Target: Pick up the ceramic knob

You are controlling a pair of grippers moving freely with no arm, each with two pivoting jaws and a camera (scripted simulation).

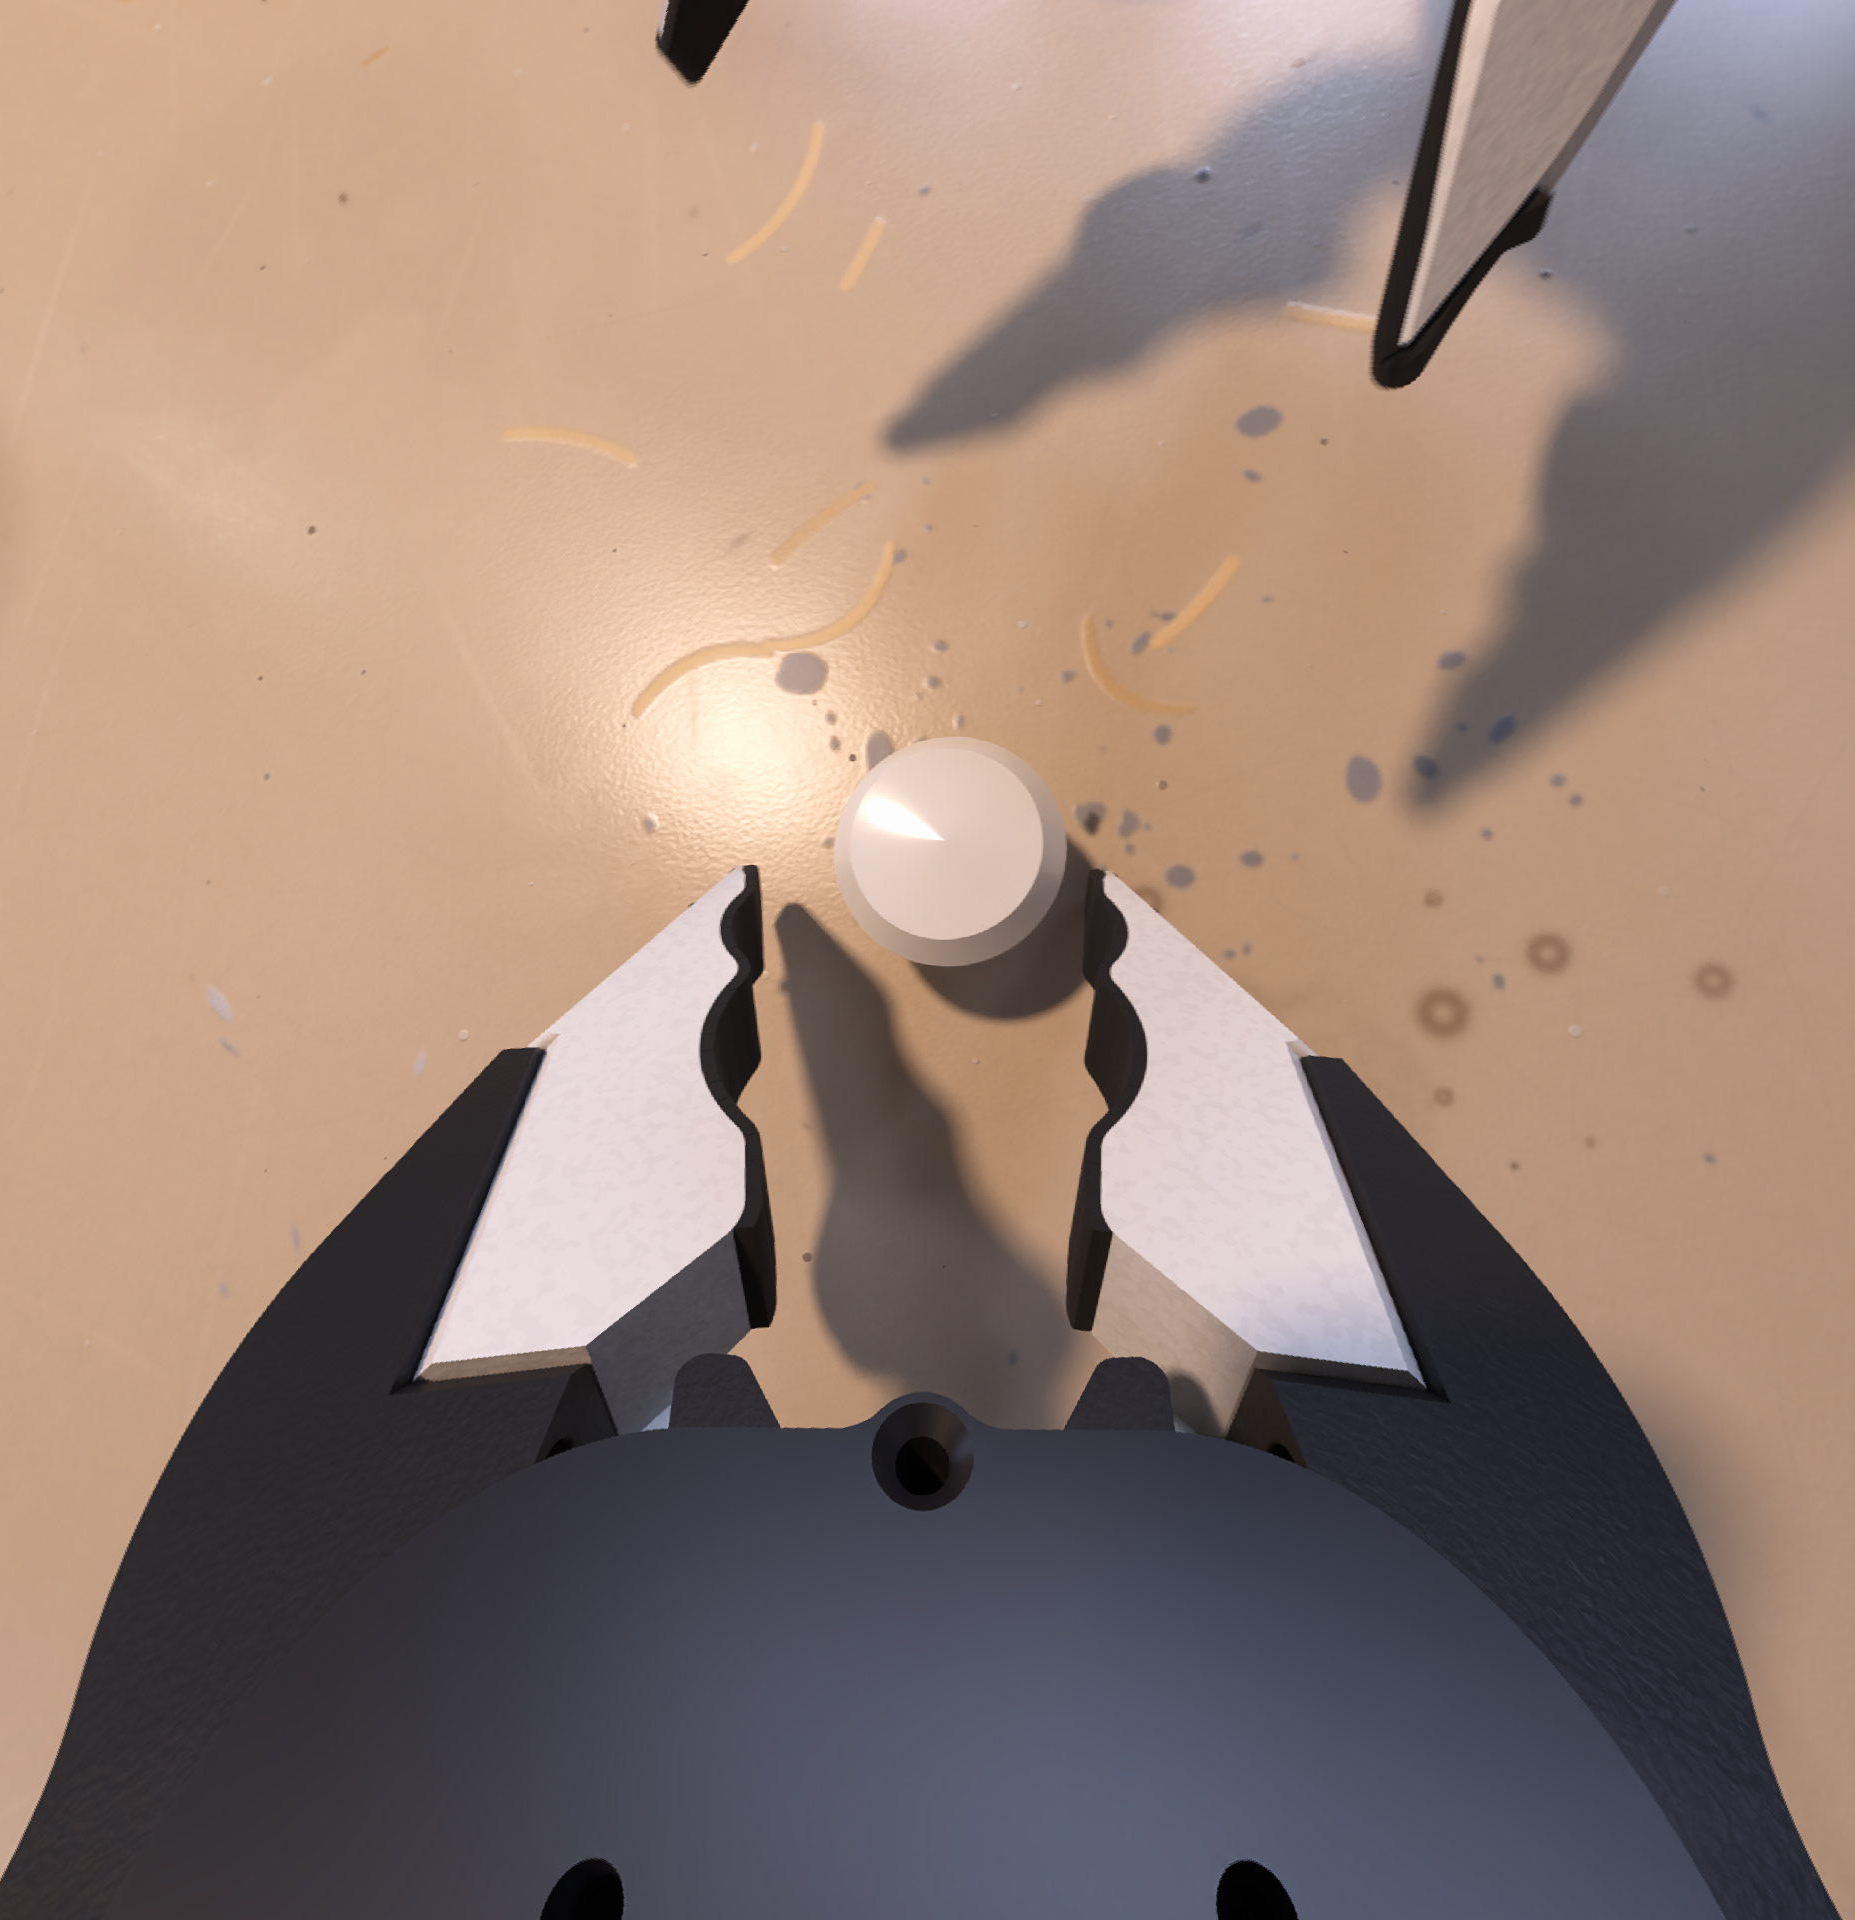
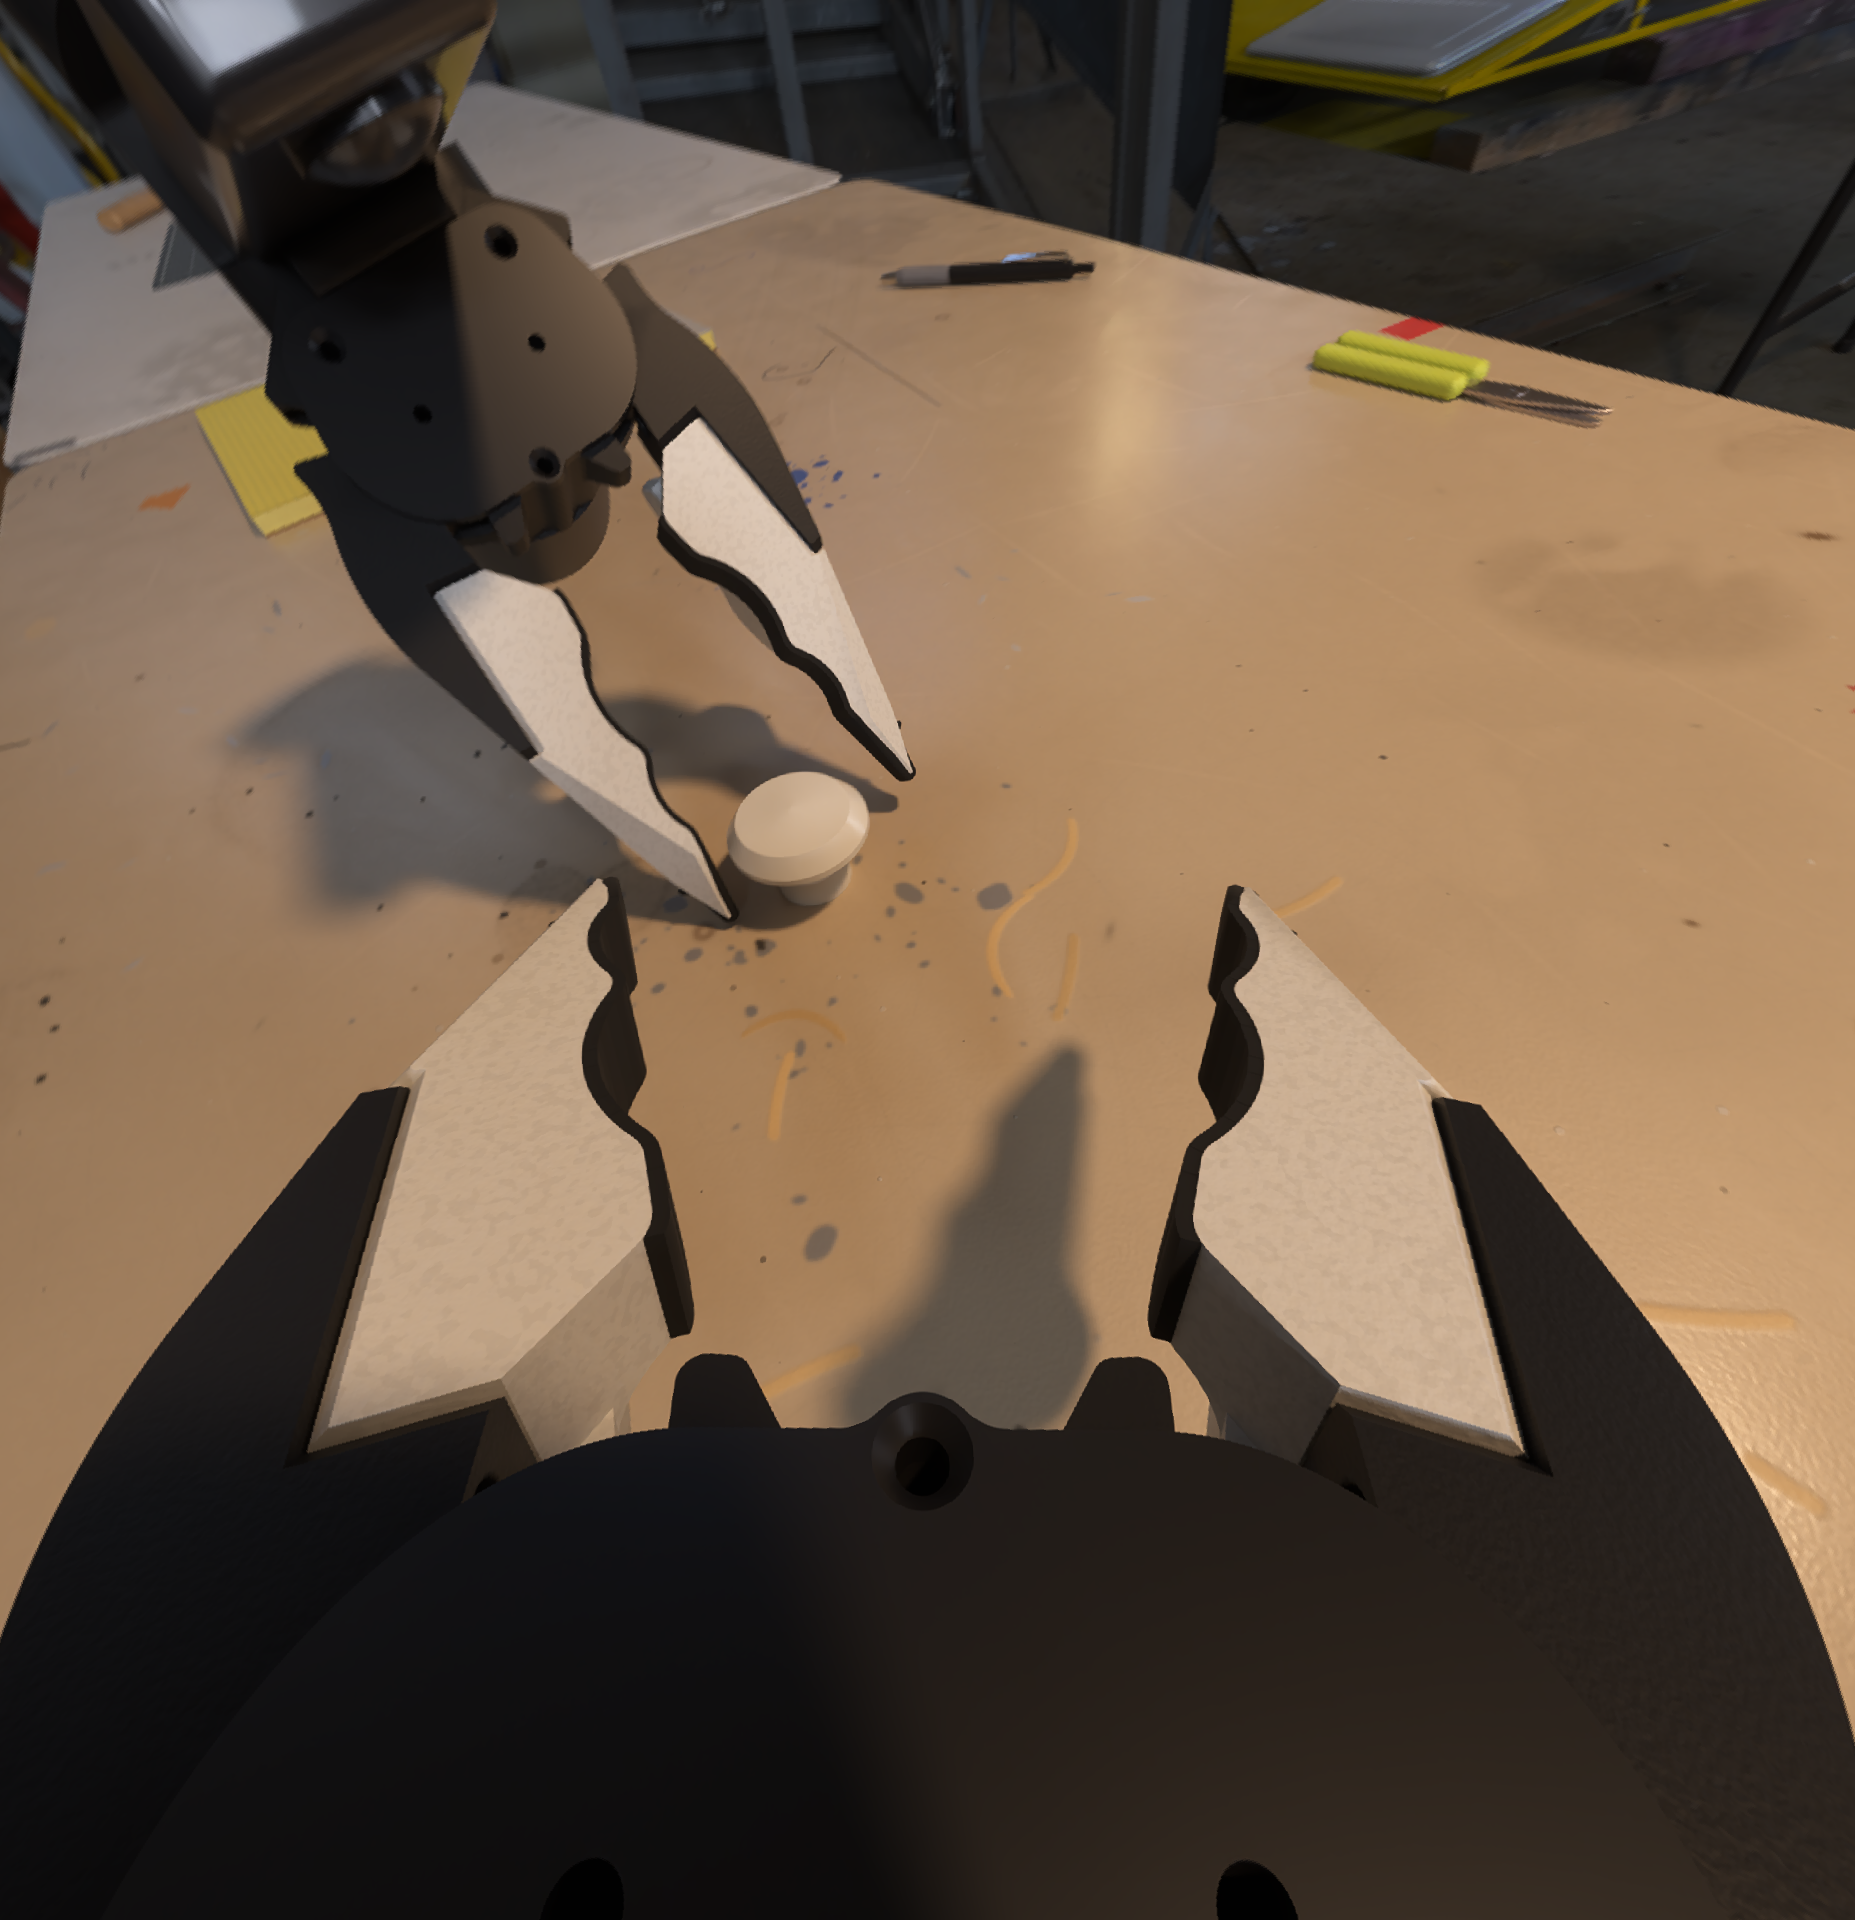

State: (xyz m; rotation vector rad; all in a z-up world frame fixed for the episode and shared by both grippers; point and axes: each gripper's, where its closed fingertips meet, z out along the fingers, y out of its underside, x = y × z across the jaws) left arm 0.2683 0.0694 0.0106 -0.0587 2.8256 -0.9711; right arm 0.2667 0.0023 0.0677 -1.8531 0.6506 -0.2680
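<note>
Cream ceramic knob (image 1: 949, 850) stood cap-up on the tan workbench (image 1: 331, 623), between the left gripper (image 1: 923, 883)'s parted tips, which straddled it for a squeeze. Farther off, the right gripper (image 2: 918, 894) hung wide, empty, apparently keeping clear.

One ceramic knob (image 2: 798, 831), two claws (image 1: 923, 883) (image 2: 918, 894), one pen (image 2: 990, 272), one yellow-handled tool (image 2: 1406, 366), one yellow pad (image 2: 258, 457).
</note>
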